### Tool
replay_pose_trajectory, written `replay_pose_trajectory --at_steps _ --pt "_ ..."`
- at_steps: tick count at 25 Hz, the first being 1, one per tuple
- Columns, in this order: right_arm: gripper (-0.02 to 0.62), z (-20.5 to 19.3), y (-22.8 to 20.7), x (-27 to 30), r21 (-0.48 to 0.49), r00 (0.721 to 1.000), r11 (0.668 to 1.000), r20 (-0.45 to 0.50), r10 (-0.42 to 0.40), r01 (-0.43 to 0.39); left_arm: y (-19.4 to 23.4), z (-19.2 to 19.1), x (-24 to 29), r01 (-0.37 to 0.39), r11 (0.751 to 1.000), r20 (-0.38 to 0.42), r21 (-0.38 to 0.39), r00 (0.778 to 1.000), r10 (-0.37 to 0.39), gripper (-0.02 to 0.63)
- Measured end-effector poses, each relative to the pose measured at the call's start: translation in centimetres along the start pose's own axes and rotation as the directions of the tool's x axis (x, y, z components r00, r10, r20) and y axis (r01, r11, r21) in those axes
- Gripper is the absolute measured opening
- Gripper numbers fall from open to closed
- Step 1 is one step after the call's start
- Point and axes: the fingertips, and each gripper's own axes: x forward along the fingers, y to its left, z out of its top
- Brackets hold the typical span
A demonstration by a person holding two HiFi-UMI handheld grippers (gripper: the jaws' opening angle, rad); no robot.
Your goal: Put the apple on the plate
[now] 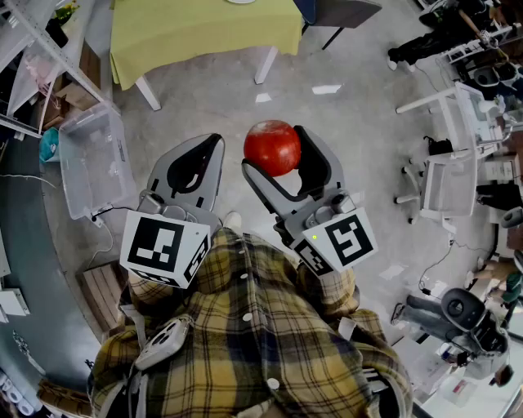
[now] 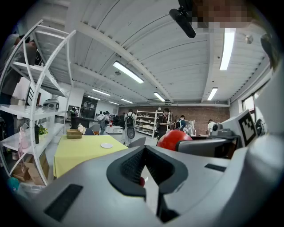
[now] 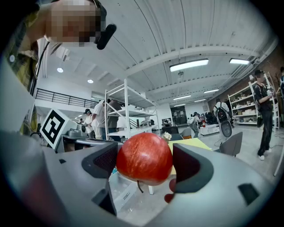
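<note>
The right gripper [image 3: 145,165] grips a red apple [image 3: 143,155] between its jaws, stem hanging down; a yellow table [image 3: 193,142] stands beyond them.

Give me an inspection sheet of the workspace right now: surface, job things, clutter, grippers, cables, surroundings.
Surface: table under a yellow cloth, ahead of the person across grey floor.
Job's things: apple held in the air, short of the table; white plate on the cloth, with nothing seen on it.
Clutter: clear plastic bin on the floor at left; small box at the table's far end.
Grippers: right gripper shut on the apple; left gripper shut, with nothing held.
Cables: white cable on the floor by the bin.
Surroundings: white shelving, a chair, people in the background.
</note>
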Motion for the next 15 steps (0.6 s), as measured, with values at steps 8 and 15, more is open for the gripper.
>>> replay_pose_trajectory --at_steps 8,15 --pt "0.373 0.1 0.2 -0.8 0.013 1.0 1.0 0.019 0.006 -0.007 -0.5 -0.3 -0.9 -0.017 1.0 0.006 0.0 1.0 0.017 0.005" --pt "0.373 -0.6 0.9 -1.7 0.014 1.0 1.0 0.011 0.011 -0.011 -0.8 -1.0 -2.2 -0.044 0.999 -0.001 -0.009 0.999 0.044 0.006"
